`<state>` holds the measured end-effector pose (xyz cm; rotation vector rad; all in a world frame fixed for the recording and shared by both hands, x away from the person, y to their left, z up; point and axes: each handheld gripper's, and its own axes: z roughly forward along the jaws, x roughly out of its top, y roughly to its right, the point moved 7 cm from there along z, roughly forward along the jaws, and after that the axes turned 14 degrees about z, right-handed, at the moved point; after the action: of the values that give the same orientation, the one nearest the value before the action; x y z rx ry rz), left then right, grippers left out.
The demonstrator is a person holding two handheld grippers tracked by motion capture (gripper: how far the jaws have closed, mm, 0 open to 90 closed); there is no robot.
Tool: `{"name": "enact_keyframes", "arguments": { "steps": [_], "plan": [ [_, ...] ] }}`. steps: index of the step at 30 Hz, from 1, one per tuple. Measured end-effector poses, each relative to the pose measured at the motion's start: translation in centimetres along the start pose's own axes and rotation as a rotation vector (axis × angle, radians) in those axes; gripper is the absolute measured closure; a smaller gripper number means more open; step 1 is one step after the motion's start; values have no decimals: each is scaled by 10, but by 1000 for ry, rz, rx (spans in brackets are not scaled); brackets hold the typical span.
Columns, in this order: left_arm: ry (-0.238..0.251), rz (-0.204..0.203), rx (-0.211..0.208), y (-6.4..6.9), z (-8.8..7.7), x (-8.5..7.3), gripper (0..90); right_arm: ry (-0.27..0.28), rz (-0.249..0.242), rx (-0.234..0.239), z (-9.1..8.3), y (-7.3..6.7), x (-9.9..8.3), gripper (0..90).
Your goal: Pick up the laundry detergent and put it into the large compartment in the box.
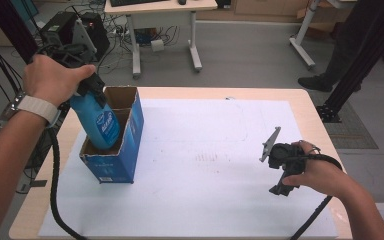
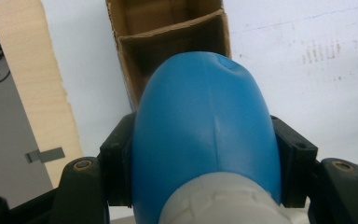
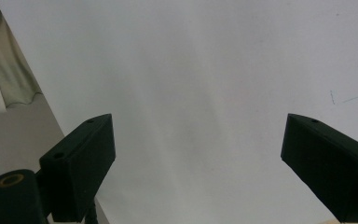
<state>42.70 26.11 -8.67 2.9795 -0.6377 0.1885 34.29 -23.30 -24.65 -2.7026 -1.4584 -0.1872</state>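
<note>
Blue bottle (image 2: 205,135) clamped near its neck by left gripper (image 2: 205,154), base entering box (image 1: 114,135) compartment for packing. Right gripper (image 3: 198,158) wide, empty.

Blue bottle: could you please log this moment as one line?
left gripper shut on blue bottle | bottle entering box | right gripper open

A fixed high camera looks forward and down across the table (image 1: 305,107), taking in the white sheet (image 1: 205,165) and the floor beyond. The left gripper camera peers close along its jaws at a blue bottle (image 2: 205,126) and the box (image 2: 168,28), both also seen from above (image 1: 100,122). The right gripper camera faces the sheet (image 3: 191,70) at close range.
</note>
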Motion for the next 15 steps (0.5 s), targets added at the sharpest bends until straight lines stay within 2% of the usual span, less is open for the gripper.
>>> {"name": "enact_keyframes", "arguments": {
  "steps": [7, 15],
  "plan": [
    [-29, 1, -4, 1, 33, 3, 379, -16, 1, 3, 2, 1, 3, 91],
    [-47, 0, -5, 2, 62, 4, 379, -24, -4, 10, 4, 2, 6, 90]
  ]
}}
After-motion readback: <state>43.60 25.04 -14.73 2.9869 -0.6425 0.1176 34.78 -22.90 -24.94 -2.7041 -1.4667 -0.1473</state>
